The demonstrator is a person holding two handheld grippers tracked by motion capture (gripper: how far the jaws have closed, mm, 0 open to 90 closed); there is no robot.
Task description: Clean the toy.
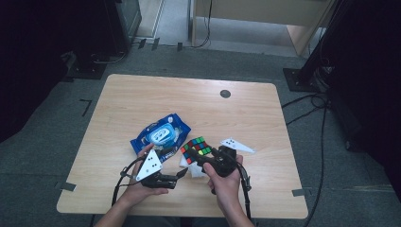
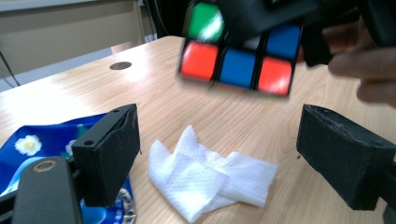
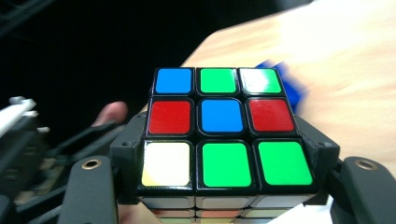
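The right gripper (image 1: 204,159) holds the shiny square puzzle cube (image 1: 196,149) tight in its jaws, maybe just above the wooden worktop (image 1: 246,113). The left gripper (image 2: 219,154) has wide, empty jaws by the soft, crumpled white tissue (image 2: 210,175).

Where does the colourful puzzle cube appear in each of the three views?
High view: the puzzle cube sits just below centre, held in the right tongs, right of the blue wipes pack.
Left gripper view: top centre, lifted above the crumpled white tissue.
Right gripper view: centre, large, clamped between the tongs' two black jaws.
Shared landmark: the blue wipes pack, lower left in the left gripper view, a blurred blue corner behind the cube in the right gripper view.
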